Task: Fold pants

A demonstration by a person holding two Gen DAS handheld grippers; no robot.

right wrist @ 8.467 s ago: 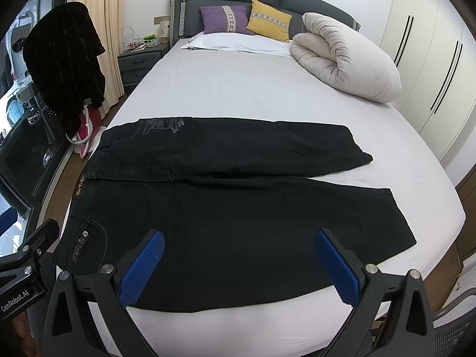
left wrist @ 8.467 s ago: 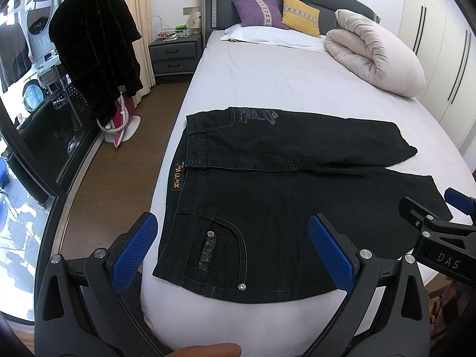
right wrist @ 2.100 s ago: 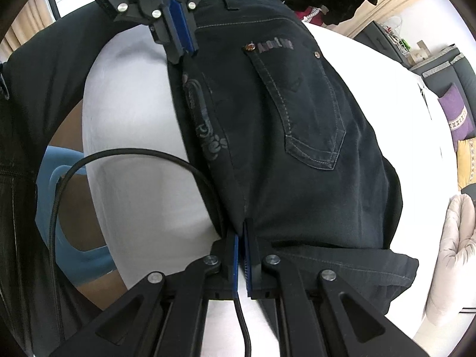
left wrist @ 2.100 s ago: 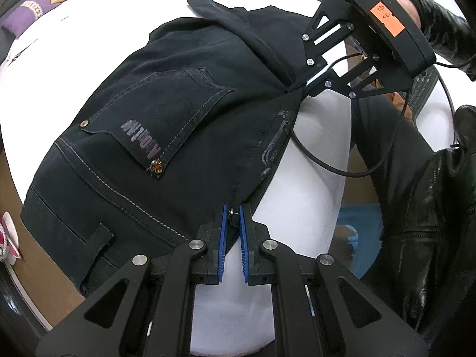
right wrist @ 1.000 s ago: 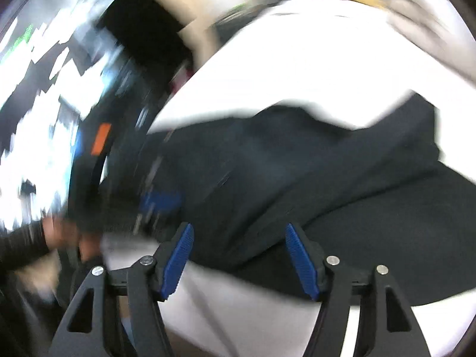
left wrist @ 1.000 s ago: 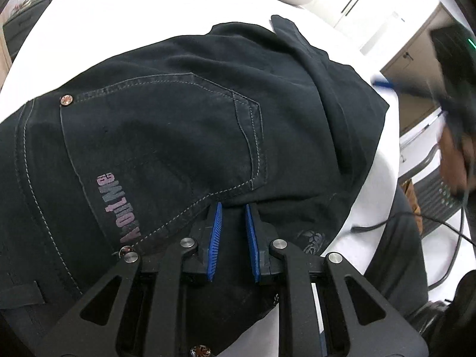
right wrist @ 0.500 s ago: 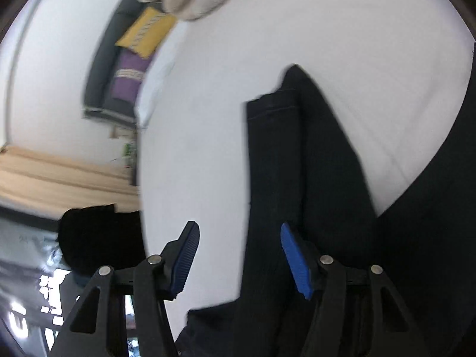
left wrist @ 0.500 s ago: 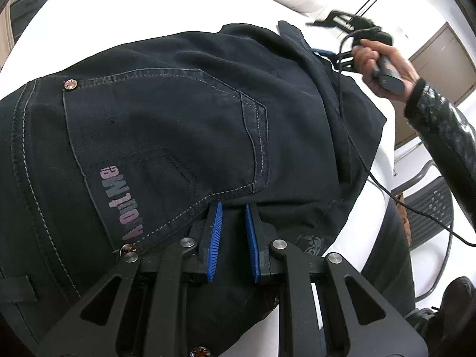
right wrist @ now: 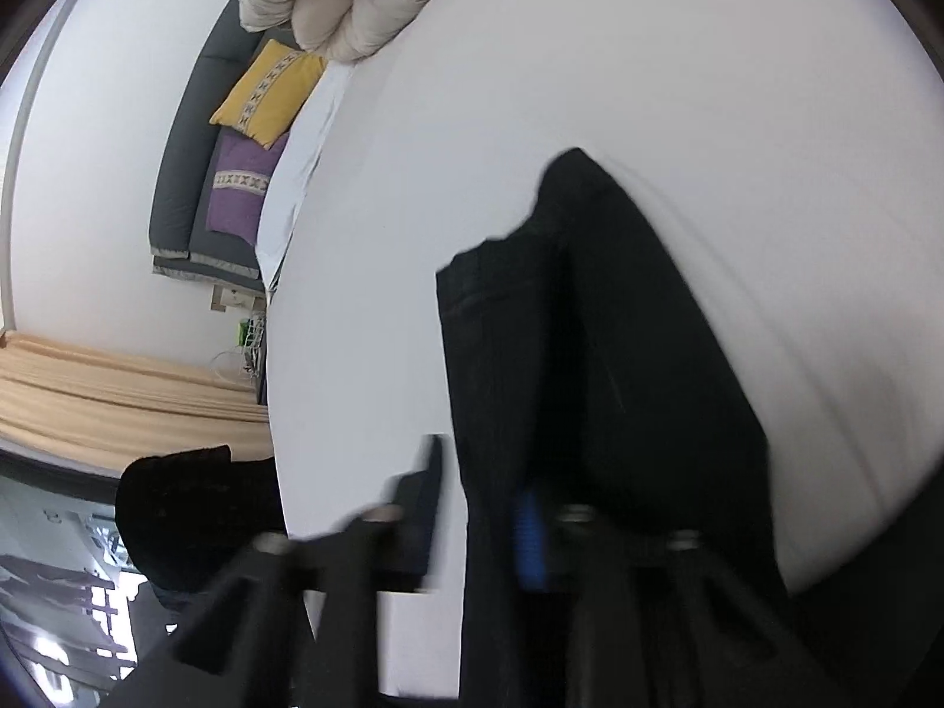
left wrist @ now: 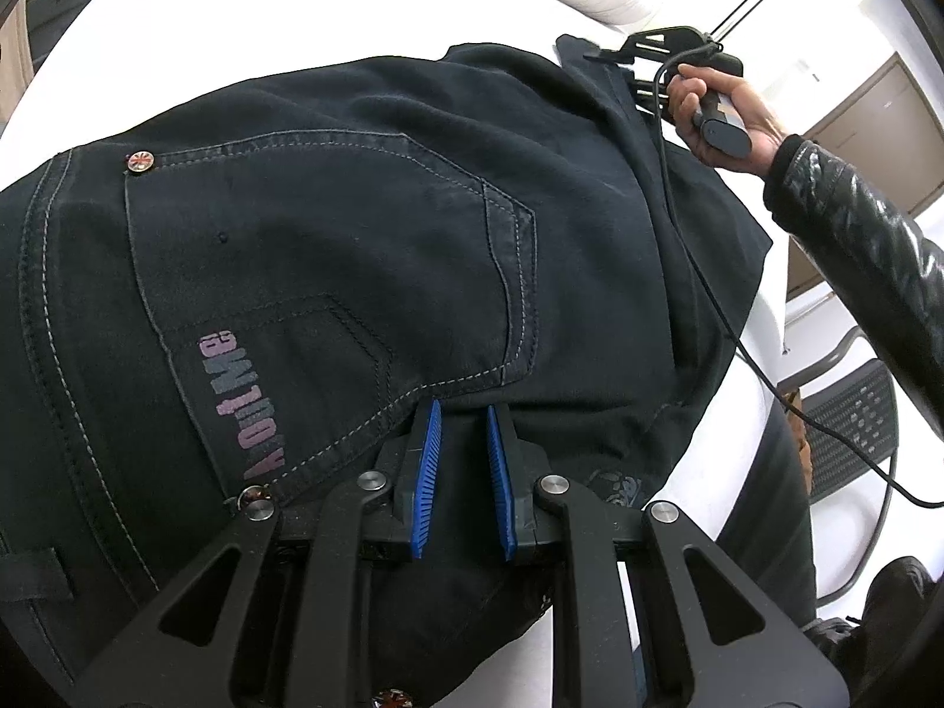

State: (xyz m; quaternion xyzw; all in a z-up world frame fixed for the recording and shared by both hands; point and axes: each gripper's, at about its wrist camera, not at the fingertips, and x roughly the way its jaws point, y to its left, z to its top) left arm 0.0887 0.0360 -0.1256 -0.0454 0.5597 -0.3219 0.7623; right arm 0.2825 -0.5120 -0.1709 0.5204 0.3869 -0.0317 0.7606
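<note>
One view only: yellow cushion point(right wrist: 268, 93)

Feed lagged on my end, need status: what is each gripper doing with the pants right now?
Left gripper: closed on the pants below the back pocket.
Right gripper: has just been closing on the leg end; blurred.

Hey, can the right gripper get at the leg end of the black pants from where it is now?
Probably yes. The right gripper is already at the leg end of the black pants, its jaws just closing on the fabric, and only bare white bed surrounds it; blur hides the exact grip.
</note>
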